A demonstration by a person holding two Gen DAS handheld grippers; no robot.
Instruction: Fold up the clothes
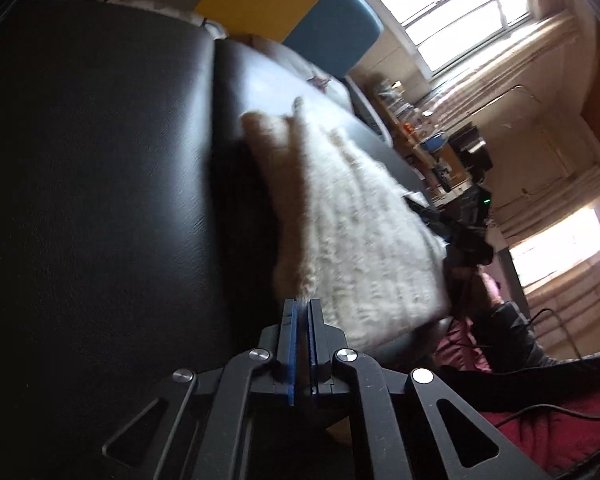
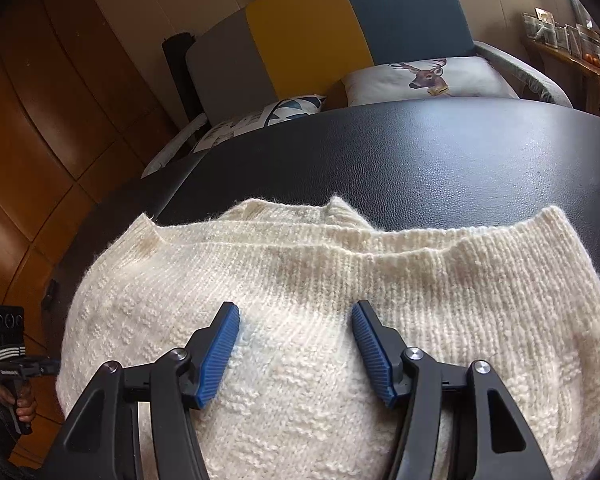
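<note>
A cream knitted sweater (image 2: 300, 272) lies folded on a black leather-like table top (image 2: 420, 152), its ribbed hem toward the far side. My right gripper (image 2: 296, 316) hovers open just over the middle of the sweater, blue pads (image 2: 220, 356) spread wide with only knit between them. In the left wrist view the same sweater (image 1: 360, 240) lies on the table (image 1: 100, 160), blurred. My left gripper (image 1: 302, 304) is shut at the sweater's near edge. Its fingertips stop just short of the fringe and nothing shows between the pads.
Behind the table stands a sofa with a grey, yellow and teal back (image 2: 312, 40) and a deer cushion (image 2: 428, 76). Wooden panelling (image 2: 40, 120) fills the left. A hand (image 2: 22, 406) holds a black handle low left. Windows (image 1: 452, 8), cluttered shelves (image 1: 440, 144) and red cloth (image 1: 560, 428) lie right.
</note>
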